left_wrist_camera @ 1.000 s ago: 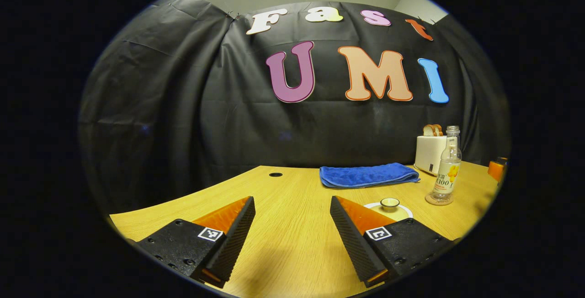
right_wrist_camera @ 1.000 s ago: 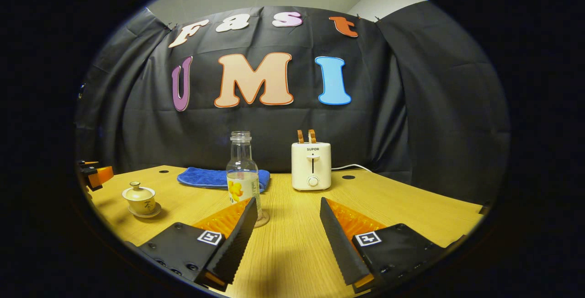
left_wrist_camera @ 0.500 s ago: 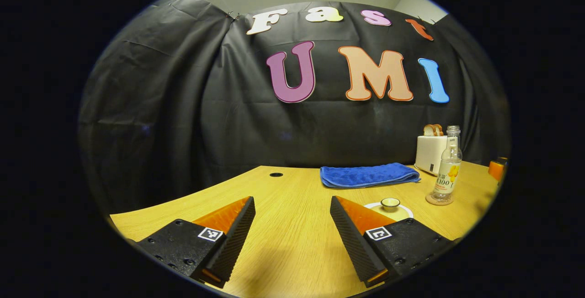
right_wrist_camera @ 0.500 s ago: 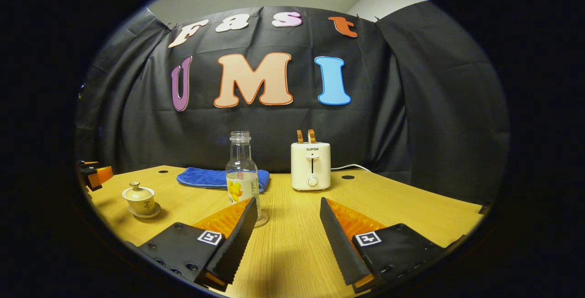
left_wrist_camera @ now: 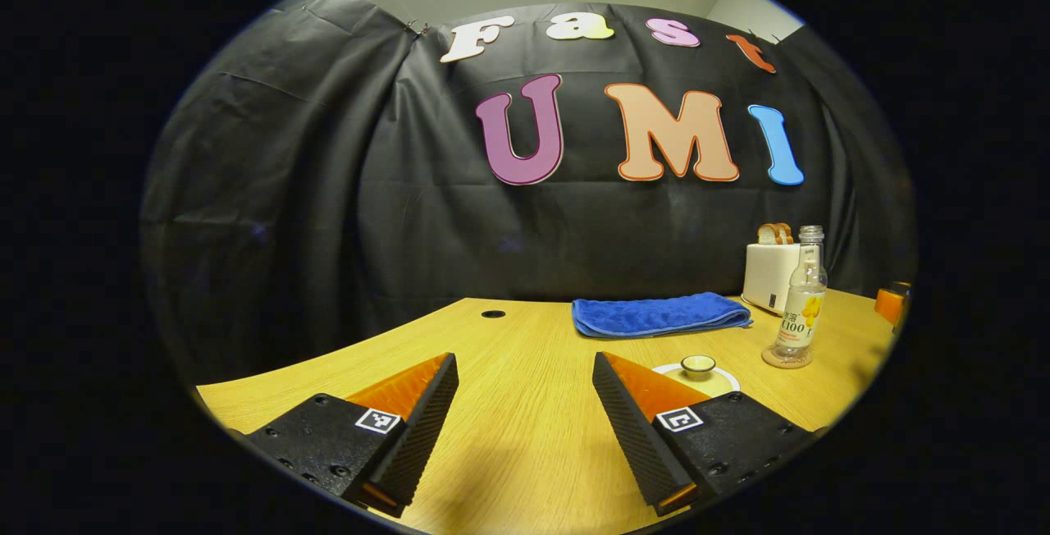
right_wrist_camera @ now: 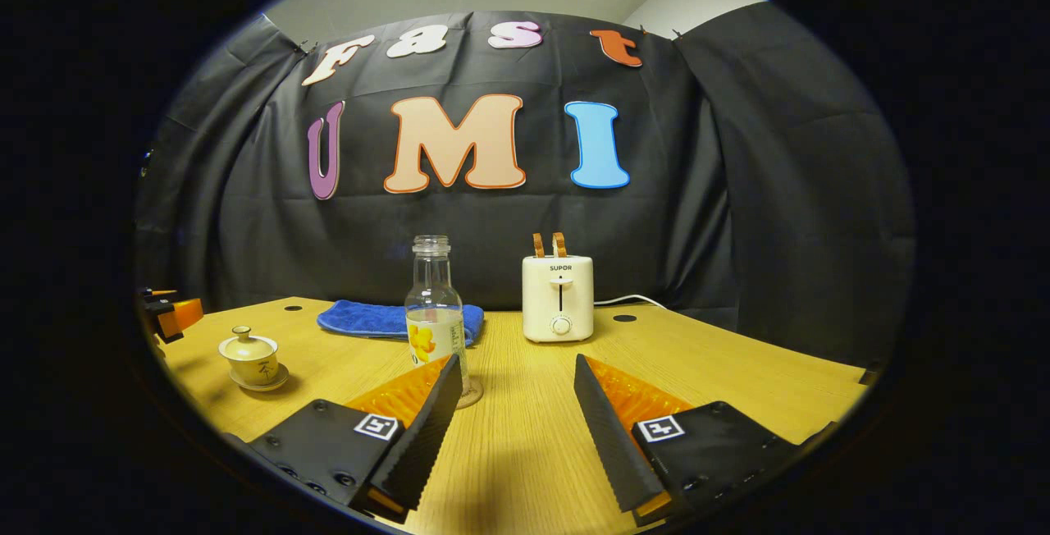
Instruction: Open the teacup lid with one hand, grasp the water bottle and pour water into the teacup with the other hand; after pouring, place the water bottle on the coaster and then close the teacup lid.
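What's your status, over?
Left gripper open, empty. Right gripper open, empty. Teacup lidded; water bottle upright on coaster. Towel, toaster behind, not blocking.

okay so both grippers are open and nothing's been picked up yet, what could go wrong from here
1. The bottle is tall, uncapped and partly full, standing on a small coaster; a nudge from the open right gripper could tip it and spill.
2. The lid has only a small knob; the left gripper could slip off it or drag the teacup.
3. The toaster stands close behind the bottle, so pouring swings may hit it.
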A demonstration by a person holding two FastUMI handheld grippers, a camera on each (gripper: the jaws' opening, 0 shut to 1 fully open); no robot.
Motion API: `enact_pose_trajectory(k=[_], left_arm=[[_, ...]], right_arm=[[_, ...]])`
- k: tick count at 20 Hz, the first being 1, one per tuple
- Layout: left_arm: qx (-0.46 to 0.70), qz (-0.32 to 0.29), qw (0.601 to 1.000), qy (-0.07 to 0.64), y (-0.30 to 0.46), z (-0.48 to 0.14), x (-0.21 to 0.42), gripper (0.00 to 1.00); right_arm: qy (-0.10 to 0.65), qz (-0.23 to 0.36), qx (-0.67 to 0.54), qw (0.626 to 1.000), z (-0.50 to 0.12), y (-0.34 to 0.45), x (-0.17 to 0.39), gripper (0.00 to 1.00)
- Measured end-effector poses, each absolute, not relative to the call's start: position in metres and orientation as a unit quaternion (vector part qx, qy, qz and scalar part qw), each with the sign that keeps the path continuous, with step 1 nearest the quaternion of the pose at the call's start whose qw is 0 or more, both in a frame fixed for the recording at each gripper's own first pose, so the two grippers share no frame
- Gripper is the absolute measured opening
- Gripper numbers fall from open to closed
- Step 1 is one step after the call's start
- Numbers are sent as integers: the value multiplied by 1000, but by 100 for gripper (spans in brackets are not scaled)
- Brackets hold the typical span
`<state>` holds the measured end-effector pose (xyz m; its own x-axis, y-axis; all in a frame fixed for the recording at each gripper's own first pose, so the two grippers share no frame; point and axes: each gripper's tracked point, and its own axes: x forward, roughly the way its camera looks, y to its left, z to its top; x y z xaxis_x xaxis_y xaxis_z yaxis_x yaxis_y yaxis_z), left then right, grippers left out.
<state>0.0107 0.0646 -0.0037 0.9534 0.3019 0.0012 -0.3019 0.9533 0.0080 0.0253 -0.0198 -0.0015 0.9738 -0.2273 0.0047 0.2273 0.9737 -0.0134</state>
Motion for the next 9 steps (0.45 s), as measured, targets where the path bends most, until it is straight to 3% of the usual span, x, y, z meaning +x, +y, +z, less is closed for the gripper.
enact_pose_trajectory(k=[3,4,5,9], left_arm=[[3,153,988,0,64,-4,11,96],[3,152,988,1,64,-4,11,96],[3,152,988,1,64,-4,11,96],[4,150,989,0,64,-3,11,96]], right_arm=[[-2,-114,-7,993,-1,-20,26,89],[-2,-114,-7,993,-2,-20,26,84],[-2,-114,-7,993,-1,-20,26,89],[-1,-114,-7,993,-1,-20,26,89]])
